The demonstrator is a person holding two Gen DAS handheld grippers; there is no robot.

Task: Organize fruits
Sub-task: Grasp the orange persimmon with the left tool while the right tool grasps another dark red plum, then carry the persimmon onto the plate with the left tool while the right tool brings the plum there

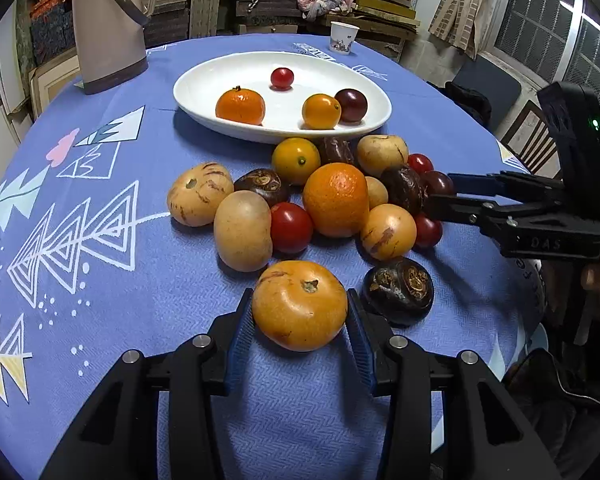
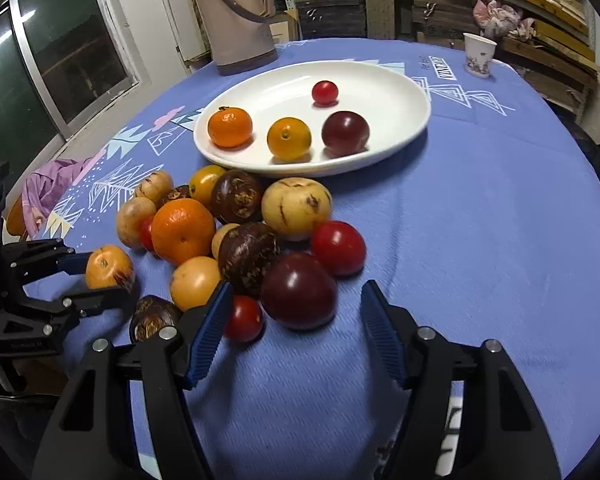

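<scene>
The left gripper (image 1: 300,312) was clamped on a round orange-yellow fruit (image 1: 299,305) at the pile's near edge. The right gripper (image 2: 296,336) stood apart, unclamped, around a dark purple plum (image 2: 299,290). The white oval plate (image 2: 412,128) lay beyond the pile.
</scene>
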